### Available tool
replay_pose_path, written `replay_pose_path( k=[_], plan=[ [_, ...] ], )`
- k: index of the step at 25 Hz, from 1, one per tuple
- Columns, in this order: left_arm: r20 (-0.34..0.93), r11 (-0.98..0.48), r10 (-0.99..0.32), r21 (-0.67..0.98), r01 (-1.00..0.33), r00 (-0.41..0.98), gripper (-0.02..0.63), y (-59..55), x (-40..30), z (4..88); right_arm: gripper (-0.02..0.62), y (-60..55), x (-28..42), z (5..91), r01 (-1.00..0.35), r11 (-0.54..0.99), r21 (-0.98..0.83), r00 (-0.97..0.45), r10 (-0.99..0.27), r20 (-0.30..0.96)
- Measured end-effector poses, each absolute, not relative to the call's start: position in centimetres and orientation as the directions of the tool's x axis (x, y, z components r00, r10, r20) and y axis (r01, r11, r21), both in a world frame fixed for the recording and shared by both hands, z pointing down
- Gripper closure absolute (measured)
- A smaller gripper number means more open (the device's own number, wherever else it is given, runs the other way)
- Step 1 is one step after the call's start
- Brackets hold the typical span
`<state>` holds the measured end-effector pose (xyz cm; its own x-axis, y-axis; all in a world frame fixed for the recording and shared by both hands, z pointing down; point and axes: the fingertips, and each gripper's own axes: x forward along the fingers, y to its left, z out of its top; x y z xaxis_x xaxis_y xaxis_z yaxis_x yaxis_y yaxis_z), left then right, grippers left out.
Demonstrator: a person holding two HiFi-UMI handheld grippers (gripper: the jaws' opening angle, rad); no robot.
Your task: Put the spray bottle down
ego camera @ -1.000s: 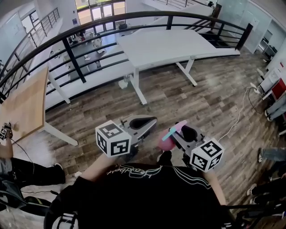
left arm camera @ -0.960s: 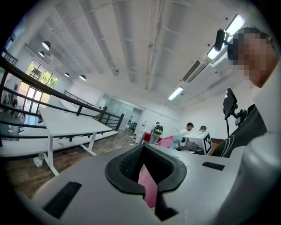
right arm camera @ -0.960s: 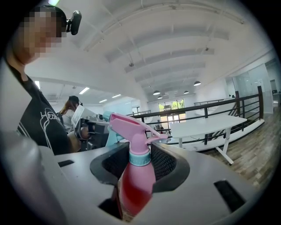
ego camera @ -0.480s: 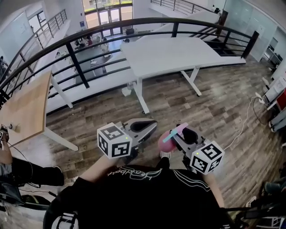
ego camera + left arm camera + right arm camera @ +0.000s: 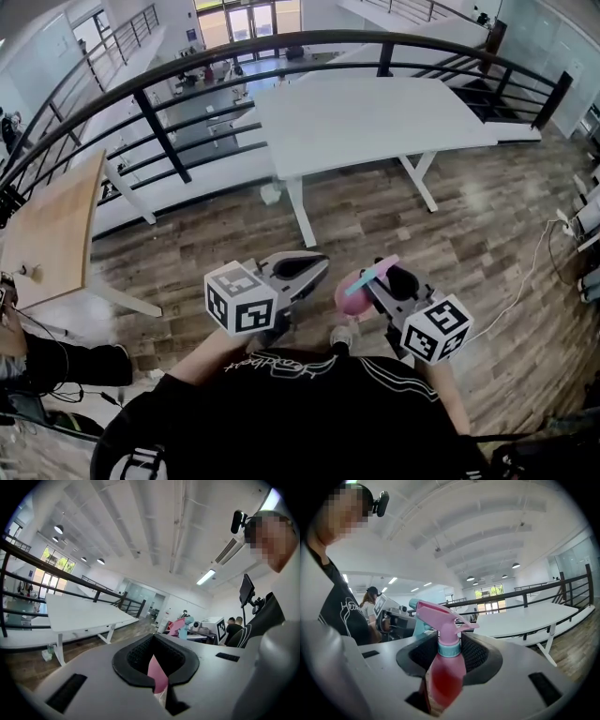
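Note:
The spray bottle [image 5: 442,672] is pink and translucent, with a pink trigger head and a teal collar. My right gripper [image 5: 450,654] is shut on its body and holds it upright in the air. In the head view the spray bottle [image 5: 352,292] sits in the right gripper [image 5: 382,279], close to the person's chest and high above the wooden floor. My left gripper [image 5: 306,264] hovers beside it, a short gap to the left. In the left gripper view the left gripper [image 5: 157,666] is shut, with a thin pink strip [image 5: 156,676] pinched between the jaws; I cannot tell what it is.
A white desk [image 5: 375,112] stands ahead on the plank floor [image 5: 469,234], with a black railing [image 5: 159,131] behind and left of it. A wooden table [image 5: 56,225] is at the left. A white cable [image 5: 530,272] trails on the floor at the right.
The view has drifted: the white desk and railing have slid right and slightly down in the head view. Both grippers keep their pose near the chest, the bottle still held.

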<state>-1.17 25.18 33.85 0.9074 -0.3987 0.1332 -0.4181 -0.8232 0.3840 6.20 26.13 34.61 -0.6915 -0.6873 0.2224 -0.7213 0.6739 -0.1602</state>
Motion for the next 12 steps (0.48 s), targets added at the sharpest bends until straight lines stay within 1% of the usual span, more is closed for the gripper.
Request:
replay_pose_path(
  k=[6, 12],
  plan=[
    [0.135, -0.805, -0.431, 0.389, -0.448, 0.892, 0.598, 15.9, 5.0, 32.7, 0.449, 16.6, 11.8, 33.5, -0.685, 0.709, -0.166, -0.727, -0.649, 0.225],
    [0.148, -0.796, -0.449, 0.381, -0.470, 0.881, 0.598, 8.4, 11.4, 32.6, 0.449, 9.1, 18.7, 33.0, -0.678, 0.718, -0.157, -0.733, -0.645, 0.216]
  ],
)
